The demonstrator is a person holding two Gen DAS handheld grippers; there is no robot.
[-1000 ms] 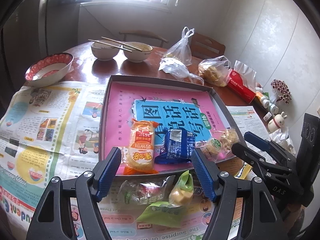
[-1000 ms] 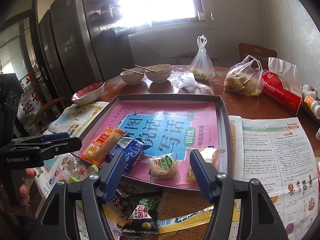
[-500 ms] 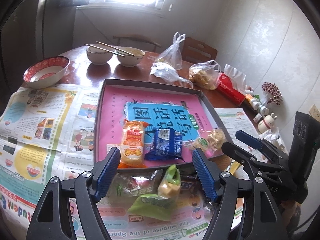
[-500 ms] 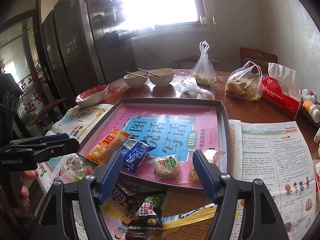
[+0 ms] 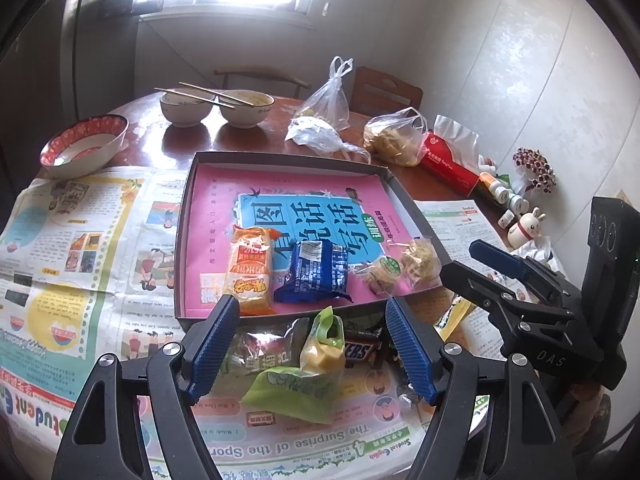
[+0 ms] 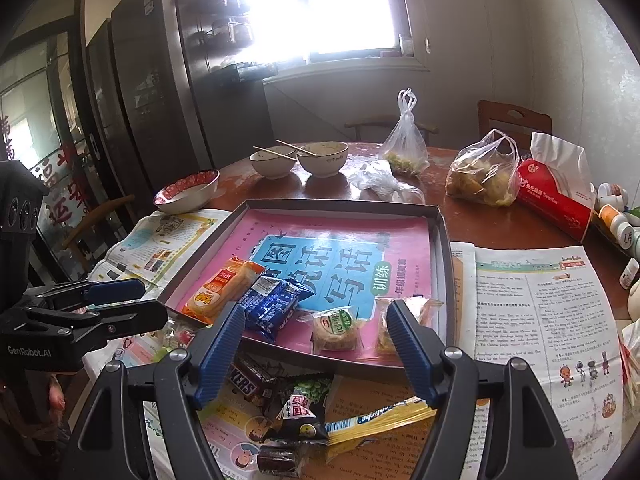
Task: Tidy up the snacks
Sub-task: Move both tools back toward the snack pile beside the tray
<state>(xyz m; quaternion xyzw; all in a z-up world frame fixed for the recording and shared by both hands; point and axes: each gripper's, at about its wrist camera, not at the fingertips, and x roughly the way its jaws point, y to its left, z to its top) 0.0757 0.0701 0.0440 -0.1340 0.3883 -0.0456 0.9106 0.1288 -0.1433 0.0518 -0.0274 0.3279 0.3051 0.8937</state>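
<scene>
Both my claws hang spread and empty: left gripper (image 5: 312, 344) over a green packet (image 5: 298, 388), right gripper (image 6: 316, 348) above a Snickers bar (image 6: 246, 378) and yellow stick pack (image 6: 380, 418). Beyond them, the tray (image 6: 444, 280) holds an orange packet (image 6: 218, 294), a blue packet (image 6: 272, 304) and two wrapped pastries (image 6: 334, 330).

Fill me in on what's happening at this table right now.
A person holds a gripper in each hand, sorting snacks into a shallow tray. Four are in it: an orange pack, a blue pack and two small pastries. More wrappers, including a green packet and a Snickers bar, lie loose in front. The left gripper and right gripper hover open, holding nothing.
</scene>
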